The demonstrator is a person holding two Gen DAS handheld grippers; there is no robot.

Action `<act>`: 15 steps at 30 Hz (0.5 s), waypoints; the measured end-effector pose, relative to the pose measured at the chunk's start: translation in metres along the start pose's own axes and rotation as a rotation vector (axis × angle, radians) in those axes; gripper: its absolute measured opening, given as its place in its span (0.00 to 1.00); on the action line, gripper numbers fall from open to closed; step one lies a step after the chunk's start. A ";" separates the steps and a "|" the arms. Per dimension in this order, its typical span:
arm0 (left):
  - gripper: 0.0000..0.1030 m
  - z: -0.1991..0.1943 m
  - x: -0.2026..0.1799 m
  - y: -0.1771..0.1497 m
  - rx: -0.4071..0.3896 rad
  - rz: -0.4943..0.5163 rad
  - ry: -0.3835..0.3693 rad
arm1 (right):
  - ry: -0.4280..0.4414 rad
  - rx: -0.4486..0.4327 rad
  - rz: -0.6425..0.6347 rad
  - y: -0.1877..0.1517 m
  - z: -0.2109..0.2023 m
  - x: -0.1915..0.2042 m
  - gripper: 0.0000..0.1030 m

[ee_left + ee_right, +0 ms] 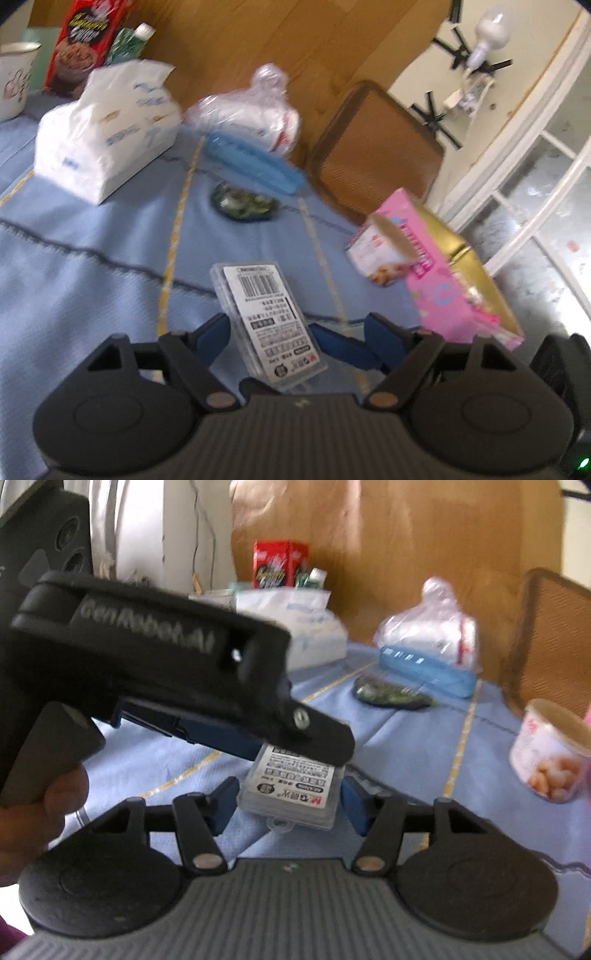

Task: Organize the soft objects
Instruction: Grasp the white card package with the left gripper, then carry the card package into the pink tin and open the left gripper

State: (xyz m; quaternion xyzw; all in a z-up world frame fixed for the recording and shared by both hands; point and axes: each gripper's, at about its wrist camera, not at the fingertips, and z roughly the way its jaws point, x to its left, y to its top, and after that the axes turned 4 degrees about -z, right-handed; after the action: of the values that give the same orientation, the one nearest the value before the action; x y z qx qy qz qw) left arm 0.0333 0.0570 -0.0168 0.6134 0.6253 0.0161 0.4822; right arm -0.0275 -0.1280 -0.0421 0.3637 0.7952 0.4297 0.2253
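Note:
A small clear plastic case [267, 317] with a barcode label sits tilted between the blue pads of my left gripper [291, 334], which looks shut on it above the blue tablecloth [92, 277]. In the right wrist view the same case [291, 792] lies between the fingers of my right gripper [288, 805], which is open around it without touching. The left gripper's body [166, 672] crosses that view from the left. A white tissue pack [107, 125] and a knotted clear bag of white soft things [255, 107] lie further back.
A blue oblong case [255, 162] and a dark dish of greens [243, 203] lie mid-table. A pink box [454, 280] and a small printed tub [550, 753] stand at the right. A red cereal box [85, 44], a white cup [14, 77] and a chair [373, 155] are behind.

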 end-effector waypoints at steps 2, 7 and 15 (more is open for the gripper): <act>0.79 -0.001 -0.012 0.004 -0.012 0.026 -0.011 | -0.031 -0.037 0.001 0.000 -0.010 -0.001 0.61; 0.79 0.002 -0.043 0.011 -0.032 0.111 -0.029 | -0.093 -0.104 0.032 0.002 -0.029 -0.013 0.61; 0.79 0.013 -0.069 0.009 -0.013 0.162 -0.035 | -0.154 -0.157 0.041 -0.003 -0.047 -0.023 0.61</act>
State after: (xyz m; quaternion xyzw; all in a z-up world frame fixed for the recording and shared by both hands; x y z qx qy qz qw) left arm 0.0330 -0.0020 0.0215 0.6589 0.5652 0.0485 0.4941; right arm -0.0461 -0.1714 -0.0185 0.3931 0.7316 0.4662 0.3047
